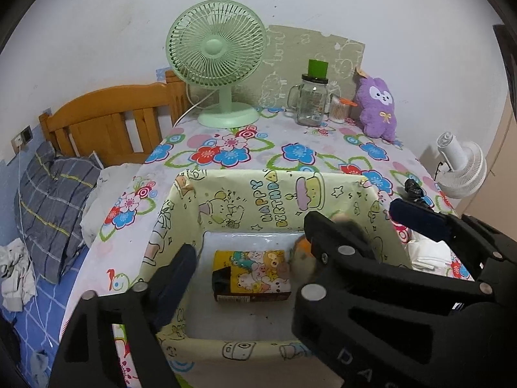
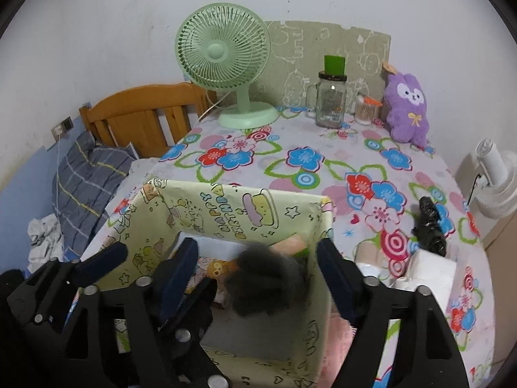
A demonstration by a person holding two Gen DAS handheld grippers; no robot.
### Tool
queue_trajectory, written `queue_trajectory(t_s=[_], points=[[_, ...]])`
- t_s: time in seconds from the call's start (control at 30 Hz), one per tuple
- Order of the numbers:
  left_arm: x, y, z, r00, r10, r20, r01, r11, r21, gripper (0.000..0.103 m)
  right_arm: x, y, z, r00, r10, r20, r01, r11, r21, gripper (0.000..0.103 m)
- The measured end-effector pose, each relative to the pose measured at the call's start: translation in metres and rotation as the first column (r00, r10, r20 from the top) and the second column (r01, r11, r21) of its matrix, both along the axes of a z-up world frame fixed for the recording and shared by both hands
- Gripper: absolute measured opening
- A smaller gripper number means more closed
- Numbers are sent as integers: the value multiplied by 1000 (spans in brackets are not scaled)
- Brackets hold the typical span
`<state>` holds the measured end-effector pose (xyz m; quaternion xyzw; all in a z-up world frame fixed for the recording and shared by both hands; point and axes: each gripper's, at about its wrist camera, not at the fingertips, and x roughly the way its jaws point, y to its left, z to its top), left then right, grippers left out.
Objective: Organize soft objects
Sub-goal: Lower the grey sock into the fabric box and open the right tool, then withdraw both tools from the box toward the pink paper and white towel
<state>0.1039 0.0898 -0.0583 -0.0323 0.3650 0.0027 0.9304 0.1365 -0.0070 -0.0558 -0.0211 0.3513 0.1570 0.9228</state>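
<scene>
White wall backs a table (image 1: 290, 158) covered in a flowered cloth, with a green fan (image 1: 216, 55), a glass jar (image 1: 311, 98) and a purple plush (image 1: 378, 106) standing upright at its far edge, and a wooden bed frame (image 1: 106, 119) to the left. Near the front sits a pale yellow box (image 1: 258, 194) printed with cartoons, its open top facing up.

Both grippers tilt downward over the box. Left gripper (image 1: 248, 245) has its jaws spread wide, nothing pressed between them; one finger hangs over the box's left wall, the other above its right side. Right gripper (image 2: 258, 255) also has its jaws apart, straddling the box's right corner, one finger inside and one outside the wall.

Between the right gripper's fingers a dark, blurred soft toy (image 2: 268, 281) shows, with orange and pink parts toward the far wall; the pads do not press on it, and blur hides whether it rests on the floor of the box. Its long axis cannot be told. A yellow cartoon-printed pack (image 1: 252, 270) lies flat on the box floor, long side running left to right.
</scene>
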Motion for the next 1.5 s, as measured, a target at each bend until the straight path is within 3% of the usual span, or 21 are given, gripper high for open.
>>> queue_trajectory(t_s=[0.57,0.7,0.93,1.2,1.5], points=[[-19,-50,17,997,-63,50,62,998,22,95,-25,-53,16,996,-70,52,69,997,28,85],[-24,-63,22,995,-66,74,64,998,19,97,-34,-70,21,992,-101,78,98,994,39,95],[-33,-84,30,993,-63,102,61,998,24,102,-47,-98,31,983,-141,121,134,989,61,97],[-40,-111,31,990,-96,108,92,995,44,103,-57,-125,30,977,-174,127,167,984,66,103],[-45,-140,27,984,-136,115,133,990,39,103,-65,-153,27,970,-204,128,201,979,37,103]])
